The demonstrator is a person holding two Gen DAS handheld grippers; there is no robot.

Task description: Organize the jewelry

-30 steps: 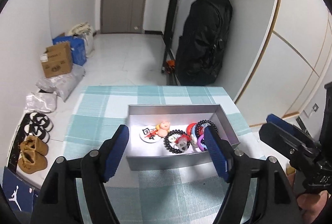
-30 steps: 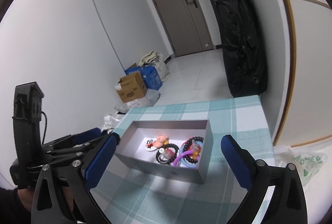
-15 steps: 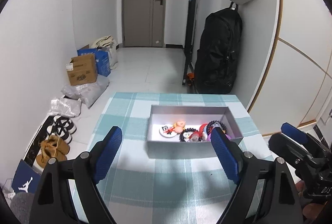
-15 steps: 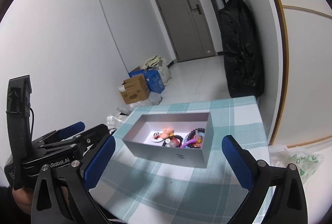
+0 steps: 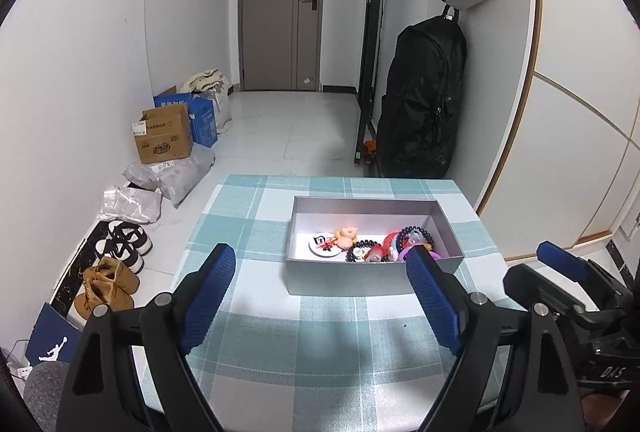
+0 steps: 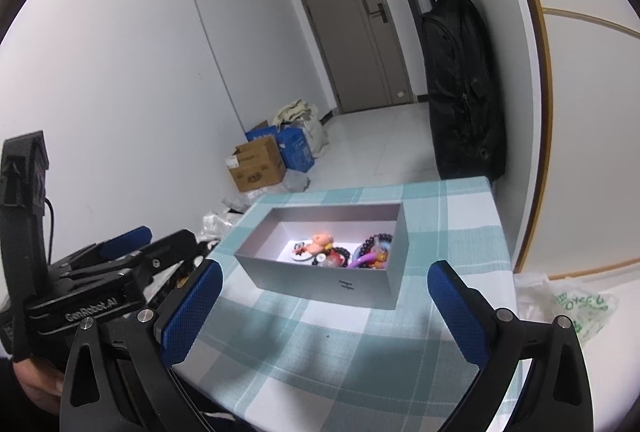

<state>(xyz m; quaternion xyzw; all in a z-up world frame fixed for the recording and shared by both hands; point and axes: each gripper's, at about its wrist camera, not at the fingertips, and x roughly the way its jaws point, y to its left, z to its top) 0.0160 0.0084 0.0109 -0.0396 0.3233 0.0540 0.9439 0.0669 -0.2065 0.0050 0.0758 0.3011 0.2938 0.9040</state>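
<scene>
A grey box [image 5: 370,274] is sitting on the table [image 5: 312,348], which is wearing a teal-and-white checked cloth. Inside the box, jewelry is lying in a heap toward its 3 o'clock end: a white round badge [image 5: 326,245], a pink figurine [image 5: 346,235], a black bead bracelet [image 5: 362,252] and a purple ring [image 5: 414,251] tangled with red pieces.

The left tongs [image 5: 320,306] are hanging wide open at 6 o'clock of the box, gripping nothing, both blue pads clear of the box walls. The right tongs [image 6: 320,306] are likewise gaping and empty, hovering over the near table edge. In the right wrist view the left tongs are showing at 9 o'clock.

A black backpack [image 5: 424,100] is leaning against the wall at 12 o'clock beyond the table.
</scene>
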